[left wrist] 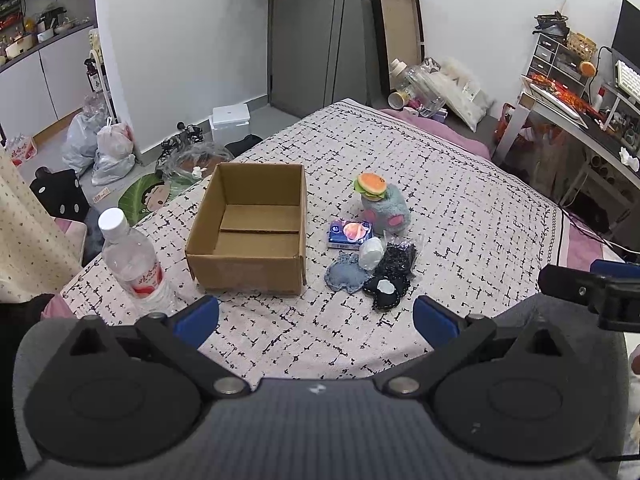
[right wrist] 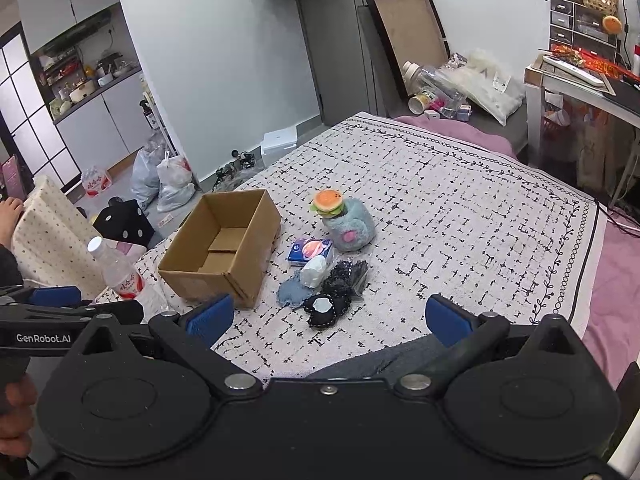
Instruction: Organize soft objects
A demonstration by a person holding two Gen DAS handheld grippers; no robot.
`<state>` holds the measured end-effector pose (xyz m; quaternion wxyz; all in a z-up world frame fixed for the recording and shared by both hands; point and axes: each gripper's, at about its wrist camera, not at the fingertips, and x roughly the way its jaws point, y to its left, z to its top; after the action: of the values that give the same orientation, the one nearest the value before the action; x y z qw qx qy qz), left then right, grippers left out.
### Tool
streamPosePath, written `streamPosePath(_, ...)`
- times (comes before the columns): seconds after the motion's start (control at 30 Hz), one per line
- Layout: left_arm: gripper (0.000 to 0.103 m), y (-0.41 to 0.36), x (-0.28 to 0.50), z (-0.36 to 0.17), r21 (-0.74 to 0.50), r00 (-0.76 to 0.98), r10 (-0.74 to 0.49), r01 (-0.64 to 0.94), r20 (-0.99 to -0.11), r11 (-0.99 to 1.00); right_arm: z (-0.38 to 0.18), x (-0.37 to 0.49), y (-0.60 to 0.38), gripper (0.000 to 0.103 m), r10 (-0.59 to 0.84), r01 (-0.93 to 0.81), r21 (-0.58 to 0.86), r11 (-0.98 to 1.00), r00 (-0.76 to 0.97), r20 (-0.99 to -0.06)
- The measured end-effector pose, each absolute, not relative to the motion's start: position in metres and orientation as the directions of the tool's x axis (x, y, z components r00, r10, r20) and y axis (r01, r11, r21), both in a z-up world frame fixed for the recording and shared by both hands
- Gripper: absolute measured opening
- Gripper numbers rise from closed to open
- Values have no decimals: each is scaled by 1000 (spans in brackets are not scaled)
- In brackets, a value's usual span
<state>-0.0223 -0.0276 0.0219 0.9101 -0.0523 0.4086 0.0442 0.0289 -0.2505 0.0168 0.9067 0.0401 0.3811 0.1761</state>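
Note:
An empty cardboard box (left wrist: 248, 232) (right wrist: 224, 248) stands open on the patterned bedspread (left wrist: 440, 200) (right wrist: 460, 220). Right of it lies a cluster of soft things: a grey-blue plush cube (left wrist: 387, 210) (right wrist: 354, 224) with a burger toy (left wrist: 372, 186) (right wrist: 328, 201) on top, a blue tissue pack (left wrist: 350, 234) (right wrist: 311, 251), a white wad (left wrist: 371, 253) (right wrist: 314, 271), a denim pad (left wrist: 347, 278) (right wrist: 291, 292), a black beaded pouch (left wrist: 398, 258) (right wrist: 346, 274) and a black pad (left wrist: 386, 290) (right wrist: 325, 309). My left gripper (left wrist: 316, 318) and right gripper (right wrist: 328, 318) both hang open, short of the cluster, holding nothing.
A plastic water bottle (left wrist: 134, 260) (right wrist: 118, 274) stands at the bed's near left corner beside the box. Past the left edge sit bags and a black dotted cushion (right wrist: 124, 222) on the floor. A desk (left wrist: 580, 120) stands on the right.

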Motion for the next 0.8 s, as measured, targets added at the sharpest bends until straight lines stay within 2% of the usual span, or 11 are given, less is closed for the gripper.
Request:
streamPosePath(0.33, 102, -25, -12, 20, -49, 673, 81, -172, -735, 984, 5, 40, -254, 103, 369, -291, 233, 928, 629, -684)
streamPosePath(0.8, 102, -30, 17, -8, -102, 658, 31, -162, -753, 982, -21, 79, -267, 103, 370, -227, 294, 928, 632, -681)
